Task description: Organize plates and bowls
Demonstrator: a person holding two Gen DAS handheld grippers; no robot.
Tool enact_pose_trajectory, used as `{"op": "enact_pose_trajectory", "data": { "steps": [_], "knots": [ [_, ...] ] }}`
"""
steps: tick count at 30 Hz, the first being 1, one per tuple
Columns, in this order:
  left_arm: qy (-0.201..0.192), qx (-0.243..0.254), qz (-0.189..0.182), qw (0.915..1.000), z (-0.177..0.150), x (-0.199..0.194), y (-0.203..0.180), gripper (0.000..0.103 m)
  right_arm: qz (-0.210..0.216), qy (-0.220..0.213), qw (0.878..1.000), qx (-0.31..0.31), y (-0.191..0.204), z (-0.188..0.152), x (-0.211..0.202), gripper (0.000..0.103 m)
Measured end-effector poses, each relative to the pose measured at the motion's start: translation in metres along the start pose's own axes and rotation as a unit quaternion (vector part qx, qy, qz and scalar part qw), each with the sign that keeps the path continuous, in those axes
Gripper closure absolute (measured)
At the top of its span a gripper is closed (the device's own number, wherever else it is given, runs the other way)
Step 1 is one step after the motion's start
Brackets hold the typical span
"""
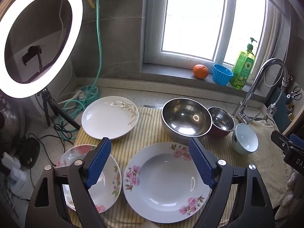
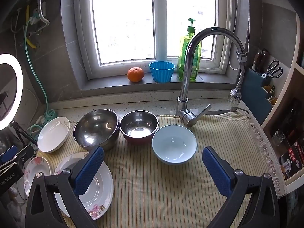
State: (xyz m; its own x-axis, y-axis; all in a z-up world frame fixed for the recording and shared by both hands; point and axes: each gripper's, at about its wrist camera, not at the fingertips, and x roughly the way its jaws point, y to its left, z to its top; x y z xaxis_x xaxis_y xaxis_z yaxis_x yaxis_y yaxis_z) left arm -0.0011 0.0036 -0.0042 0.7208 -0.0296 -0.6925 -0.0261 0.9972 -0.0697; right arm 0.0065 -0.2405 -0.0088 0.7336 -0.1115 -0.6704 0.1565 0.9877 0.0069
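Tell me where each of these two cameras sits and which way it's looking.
Left wrist: on the left gripper, open above the big floral plate, facing the window; the other gripper's edge shows.
Right wrist: on the right gripper, open before the light blue bowl, facing the faucet.
Shared: steel bowls, plates, striped towel.

small floral plate partly behind left fingers, box's print too small to read

Speckled countertop under a striped cloth bearing 3 plates and 3 bowls
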Motion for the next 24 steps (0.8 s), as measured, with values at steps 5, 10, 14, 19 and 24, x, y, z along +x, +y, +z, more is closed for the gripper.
{"op": "enact_pose_trajectory", "data": {
  "steps": [5, 10, 14, 19, 24],
  "knots": [
    [-0.001, -0.001, -0.001, 1.0, -0.0009, -0.0016, -0.0023, 0.019, 0.003, 0.0, 1.0, 0.001, 0.0, 0.0007, -0.0016, 0.001],
    [0.0, -0.003, -0.003, 1.0, -0.0001, -0.0026, -0.0018, 0.019, 0.004, 0.002, 1.0, 0.004, 0.0011, -0.0003, -0.0018, 0.001],
    [0.002, -0.001, -0.002, 1.0, 0.0013, -0.0024, -0.0013, 0.019, 0.003, 0.0, 1.0, 0.006, 0.0018, -0.0012, -0.0019, 0.001],
    [0.003, -0.001, -0.002, 1.0, 0.0001, -0.0024, -0.0015, 0.019, 0.005, 0.004, 1.0, 0.007, 0.0019, -0.0023, -0.0013, 0.001],
    [0.003, 0.001, -0.002, 1.0, -0.0002, -0.0028, -0.0016, 0.019, 0.008, 0.006, 1.0, 0.009, 0.0014, -0.0025, -0.0012, 0.001]
  ]
}}
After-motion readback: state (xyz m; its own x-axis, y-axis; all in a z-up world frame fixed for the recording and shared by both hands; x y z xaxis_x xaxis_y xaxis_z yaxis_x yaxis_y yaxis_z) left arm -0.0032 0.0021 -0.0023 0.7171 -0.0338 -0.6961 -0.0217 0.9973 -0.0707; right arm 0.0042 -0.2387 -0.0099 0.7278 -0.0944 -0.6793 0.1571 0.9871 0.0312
